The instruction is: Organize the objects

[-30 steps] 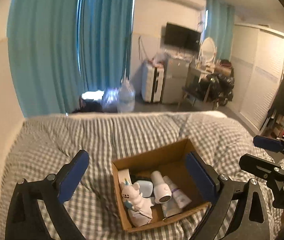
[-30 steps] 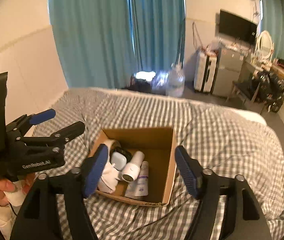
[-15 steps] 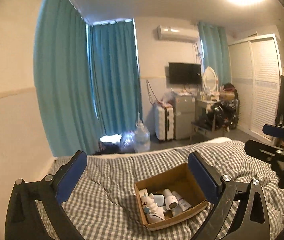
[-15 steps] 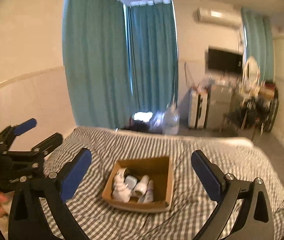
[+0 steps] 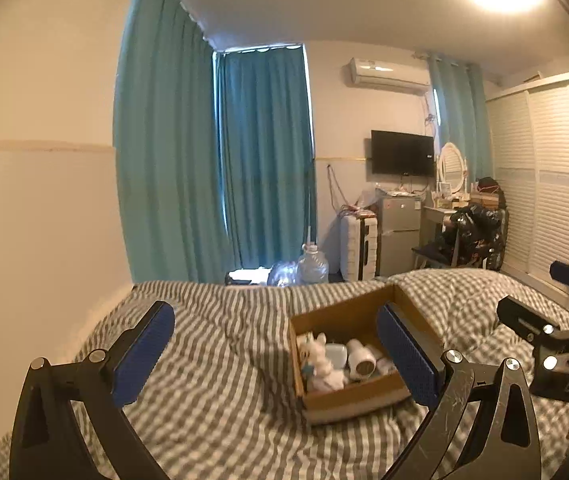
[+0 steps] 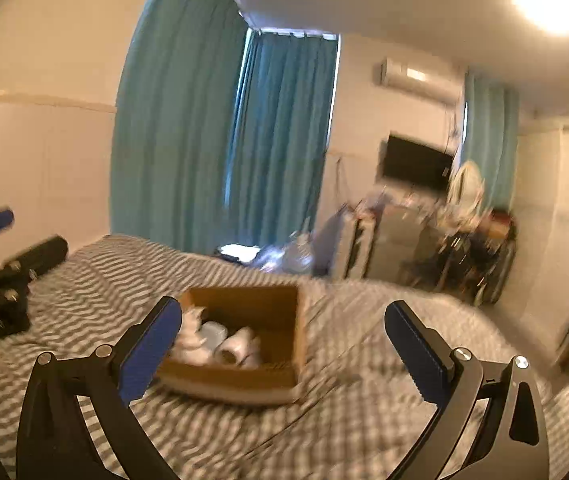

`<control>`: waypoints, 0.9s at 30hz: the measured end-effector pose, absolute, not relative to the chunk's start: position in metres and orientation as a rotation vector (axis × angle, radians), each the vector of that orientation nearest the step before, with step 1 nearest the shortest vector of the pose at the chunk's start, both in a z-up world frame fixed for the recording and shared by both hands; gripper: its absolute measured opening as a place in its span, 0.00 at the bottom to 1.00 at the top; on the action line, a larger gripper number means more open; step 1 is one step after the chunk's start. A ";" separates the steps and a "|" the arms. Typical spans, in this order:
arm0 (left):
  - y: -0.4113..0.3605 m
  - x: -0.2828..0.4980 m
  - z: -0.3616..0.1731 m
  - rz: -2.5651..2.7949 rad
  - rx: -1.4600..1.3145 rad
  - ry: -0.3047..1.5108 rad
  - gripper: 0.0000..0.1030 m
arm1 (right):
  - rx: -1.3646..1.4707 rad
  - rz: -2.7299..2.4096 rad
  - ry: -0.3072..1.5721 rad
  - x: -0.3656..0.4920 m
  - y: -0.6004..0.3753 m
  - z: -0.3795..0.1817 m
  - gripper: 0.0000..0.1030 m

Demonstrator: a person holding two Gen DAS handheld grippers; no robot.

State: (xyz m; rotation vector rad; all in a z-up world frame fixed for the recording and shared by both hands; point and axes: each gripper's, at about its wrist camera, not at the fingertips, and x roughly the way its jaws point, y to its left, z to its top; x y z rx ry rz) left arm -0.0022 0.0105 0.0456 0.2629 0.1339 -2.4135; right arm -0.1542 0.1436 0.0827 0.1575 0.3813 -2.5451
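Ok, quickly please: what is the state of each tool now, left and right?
Left tool: open, holding nothing.
Right tool: open, holding nothing.

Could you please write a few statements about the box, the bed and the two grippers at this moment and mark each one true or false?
1. The cardboard box sits on the checked bedcover. True.
2. The box is empty. False: it holds a white plush toy and a white hair dryer, among other items.
3. The left gripper is open and holds nothing. True.
4. The right gripper is clamped on the box wall. False: its jaws are wide apart and touch nothing.
5. The curtains are red. False: they are teal.
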 end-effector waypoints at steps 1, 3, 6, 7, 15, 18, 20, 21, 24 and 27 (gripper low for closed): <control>0.011 -0.001 0.040 -2.412 0.268 0.142 1.00 | 0.181 -2.541 0.365 -0.156 0.146 0.077 0.99; 0.012 -0.001 0.029 -2.412 0.282 0.151 1.00 | 0.204 -2.546 0.359 -0.158 0.149 0.069 0.99; 0.013 -0.006 0.017 -2.398 0.335 0.148 1.00 | 0.212 -2.551 0.364 -0.160 0.150 0.060 0.99; 0.015 -0.006 0.013 -2.399 0.349 0.143 1.00 | 0.218 -2.552 0.368 -0.160 0.150 0.057 0.99; 0.019 -0.009 0.008 -2.412 0.381 0.136 1.00 | 0.236 -2.552 0.405 -0.161 0.144 0.051 0.99; 0.020 -0.009 0.007 -2.410 0.384 0.127 1.00 | 0.239 -2.554 0.388 -0.159 0.146 0.051 0.99; 0.019 -0.010 0.006 -2.413 0.390 0.133 1.00 | 0.241 -2.556 0.384 -0.160 0.147 0.051 0.99; 0.018 -0.010 0.006 -2.417 0.394 0.144 1.00 | 0.243 -2.555 0.381 -0.159 0.147 0.051 0.99; 0.015 -0.008 0.006 -2.425 0.401 0.182 1.00 | 0.245 -2.550 0.367 -0.158 0.148 0.052 0.99; 0.015 -0.007 0.007 -2.425 0.394 0.195 1.00 | 0.242 -2.550 0.377 -0.156 0.147 0.054 0.99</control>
